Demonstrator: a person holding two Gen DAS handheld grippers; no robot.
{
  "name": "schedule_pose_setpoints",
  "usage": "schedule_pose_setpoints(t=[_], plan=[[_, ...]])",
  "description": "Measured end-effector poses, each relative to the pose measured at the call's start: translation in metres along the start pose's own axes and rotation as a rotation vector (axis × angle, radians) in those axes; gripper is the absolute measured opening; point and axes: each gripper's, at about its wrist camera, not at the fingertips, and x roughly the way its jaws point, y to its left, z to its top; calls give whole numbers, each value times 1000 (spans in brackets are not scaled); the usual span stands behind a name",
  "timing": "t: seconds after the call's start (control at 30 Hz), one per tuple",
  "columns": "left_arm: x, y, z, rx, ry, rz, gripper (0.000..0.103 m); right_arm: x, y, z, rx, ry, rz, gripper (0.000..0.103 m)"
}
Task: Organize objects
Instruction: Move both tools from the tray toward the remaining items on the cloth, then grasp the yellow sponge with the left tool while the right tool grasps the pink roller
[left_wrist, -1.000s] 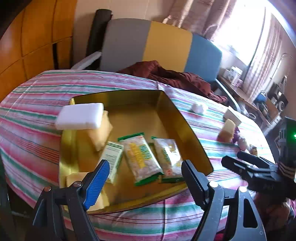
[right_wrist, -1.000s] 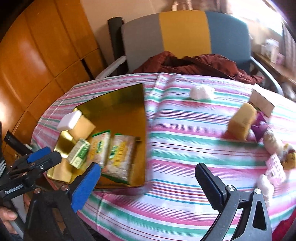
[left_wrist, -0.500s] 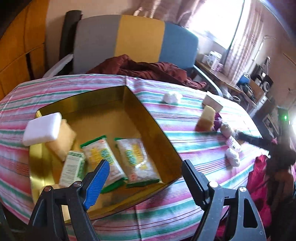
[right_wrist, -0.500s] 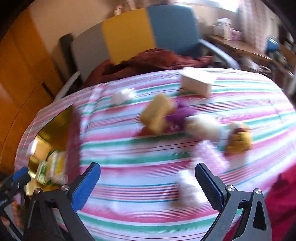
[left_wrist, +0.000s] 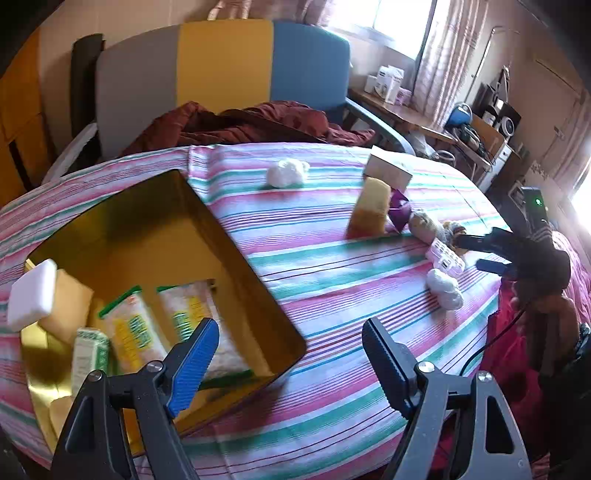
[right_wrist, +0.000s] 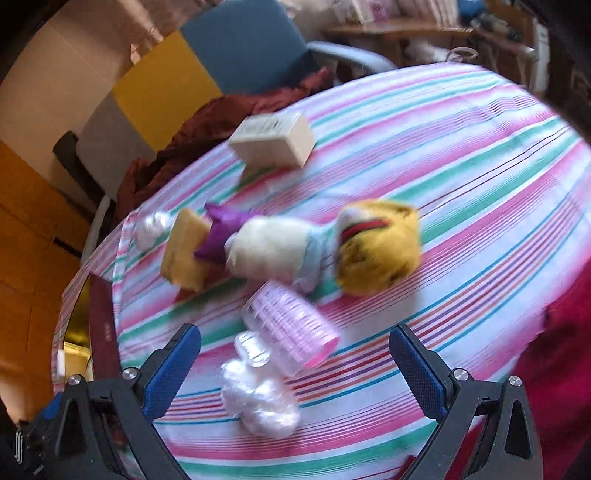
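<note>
A gold tin (left_wrist: 129, 236) at the table's left holds a white sponge (left_wrist: 31, 291), yellow sponges, two green-edged snack packets (left_wrist: 136, 328) and a small green carton (left_wrist: 88, 354). My left gripper (left_wrist: 290, 336) is open over the tin's near right corner with nothing between its fingers. My right gripper (right_wrist: 295, 339) is open just above a pink hair roller (right_wrist: 291, 328) and a clear crinkly bundle (right_wrist: 258, 398). Beyond them lie a yellow-haired plush doll (right_wrist: 376, 247), a purple piece (right_wrist: 221, 232), a yellow sponge (right_wrist: 184, 254), a white box (right_wrist: 273, 140) and a cotton ball (left_wrist: 286, 173).
The round table wears a pink, green and white striped cloth (left_wrist: 325, 280). A grey, yellow and blue chair (left_wrist: 221, 74) with a dark red cloth (left_wrist: 240, 122) stands behind it. A hand (left_wrist: 546, 306) holds the right gripper (left_wrist: 468, 252) by the right edge. Cluttered desks line the window wall.
My right gripper has swung right from beside the tin to over the roller and doll. The left view has turned right and pulled back. Both grippers stayed open.
</note>
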Motion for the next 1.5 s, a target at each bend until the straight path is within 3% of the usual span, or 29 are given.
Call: schedule_pose_setpoints(t=[0.33, 0.4, 0.43, 0.47, 0.7, 0.77, 1.07, 1.4, 1.5], plan=[[26, -33, 12, 73, 46, -58, 81, 34, 20, -5, -105, 36, -77, 101], [31, -36, 15, 82, 55, -67, 81, 37, 18, -4, -121, 47, -94, 89], [32, -38, 16, 83, 59, -69, 81, 39, 18, -5, -128, 54, -102, 74], [35, -39, 17, 84, 64, -74, 81, 42, 17, -5, -130, 63, -108, 70], [52, -48, 38, 106, 65, -68, 81, 29, 36, -9, -236, 36, -105, 70], [60, -54, 47, 126, 57, -67, 81, 21, 38, -8, -242, 14, -91, 70], [114, -87, 85, 245, 46, -57, 81, -18, 34, 0, -206, -55, 120, 70], [170, -108, 116, 313, 53, -29, 82, -34, 29, 5, -162, -127, 164, 70], [188, -108, 120, 294, 96, -33, 81, -44, 23, 9, -121, -174, 235, 70]])
